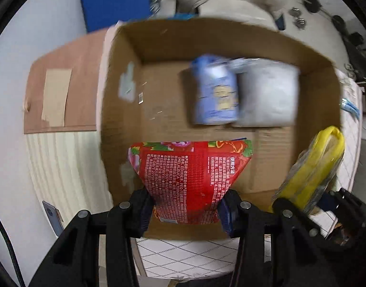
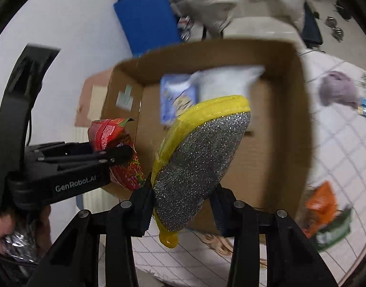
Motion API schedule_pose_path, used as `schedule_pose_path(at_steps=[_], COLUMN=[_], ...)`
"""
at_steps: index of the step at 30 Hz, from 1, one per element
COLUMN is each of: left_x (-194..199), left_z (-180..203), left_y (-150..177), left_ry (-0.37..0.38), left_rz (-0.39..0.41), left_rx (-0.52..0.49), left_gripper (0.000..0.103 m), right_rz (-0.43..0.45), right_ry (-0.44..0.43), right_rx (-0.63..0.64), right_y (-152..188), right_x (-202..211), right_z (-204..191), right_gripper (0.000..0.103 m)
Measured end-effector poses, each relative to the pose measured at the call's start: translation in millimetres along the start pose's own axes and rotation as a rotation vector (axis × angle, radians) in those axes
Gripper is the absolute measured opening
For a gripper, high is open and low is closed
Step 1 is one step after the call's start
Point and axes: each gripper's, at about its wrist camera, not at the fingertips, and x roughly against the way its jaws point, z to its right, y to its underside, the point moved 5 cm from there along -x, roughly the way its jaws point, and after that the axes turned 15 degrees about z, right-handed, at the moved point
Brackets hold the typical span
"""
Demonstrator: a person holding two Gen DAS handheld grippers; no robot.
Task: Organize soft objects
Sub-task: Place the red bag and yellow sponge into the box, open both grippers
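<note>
My left claw [image 1: 186, 205] is pinching one red pack [image 1: 190, 179]: soft plastic, floral print along the top edge, white small print on the face, squeezed narrow where the pads bite. It hangs over the near edge of the cardboard box [image 1: 159, 47]. My right claw [image 2: 180, 205] is clamped on one yellow scrub pad [image 2: 197, 162], silver glitter face, yellow rim and a yellow tab poking out below. It too is held above the box's near side, tilted.

Inside the box, count two items: one blue pack [image 1: 215, 91] and one grey-white pack [image 1: 266, 93], touching side by side on the box floor toward the far right. Both blurred, print unreadable. One box, flaps open, one flap with a tape patch folded out to the left.

Outside the box on the quilted bed cover [image 2: 338, 143], right wrist view: one purple fuzzy lump [image 2: 338, 91], one orange-and-green packet [image 2: 326, 215], well apart. Blue board [image 2: 147, 19] behind the box.
</note>
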Motion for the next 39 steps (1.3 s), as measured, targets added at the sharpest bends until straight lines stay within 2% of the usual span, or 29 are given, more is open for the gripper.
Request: schedule_pose_path(at_steps=[3,6,15,19,20,21,22,23,28,30,32,33,35,39], left_x=[-22.4,-41.5,-65.6,-66.2,-65.8,-64.3,-62.2,-59.6,-36.7,-21.0,-5.2,3.3,21.0,44.1], left_z=[-15.1,-17.0,-11.8,-12.3,-12.8,-13.6,-14.1,-14.5,-13.7,-12.5,-9.7,-8.5,-3.5,0.0], left_y=[1.1,3.2,10.5,11.1,10.8,10.4,10.1,10.0,10.8,12.3,16.4,19.8,31.8,37.0], left_ry=[0.012,0.027,0.024,0.030,0.026,0.023,0.022,0.023,0.039,0.049,0.049,0.045,0.046,0.040], left_rz=[-0.047,-0.096,-0.160,-0.209,-0.215,-0.213,-0.207,-0.202,-0.162,-0.129,-0.090,-0.066,-0.018,0.064], left_rx=[0.016,0.007,-0.037,-0.036,-0.031,-0.028,-0.027,-0.023,0.002,0.011,0.016,0.013,0.012,0.038], left_gripper=[0.043,0.043,0.044,0.048,0.049,0.049,0.051,0.051,0.051,0.051,0.052,0.054,0.067,0.067], right_rz=[-0.037,-0.068,-0.120,-0.164,-0.179,-0.186,-0.187,-0.182,-0.176,-0.158,-0.132,-0.117,-0.083,-0.035], right_ry=[0.025,0.040,0.063,0.053,0.050,0.045,0.053,0.070,0.108,0.137,0.157,0.168,0.172,0.217], right_rx=[0.022,0.032,0.026,0.010,0.003,-0.010,-0.009,0.007,0.036,0.057,0.072,0.077,0.078,0.104], right_y=[8.1,11.3,14.6,11.5,13.2,13.9,12.8,11.4,9.8,10.5,7.9,7.9,8.2,15.8], right_x=[-31.0,-57.5,-96.4,-112.6,-114.7,-115.1,-115.4,-113.3,-100.5,-88.3,-73.4,-64.3,-49.3,-22.5], right_z=[-17.2,-18.4,-22.4,-21.5,-21.1,-20.1,-19.8,-19.7,-19.6,-13.5,-7.4,-5.0,0.7,5.6], right_gripper=[0.044,0.044,0.045,0.050,0.057,0.064,0.078,0.081,0.082,0.087,0.099,0.101,0.103,0.103])
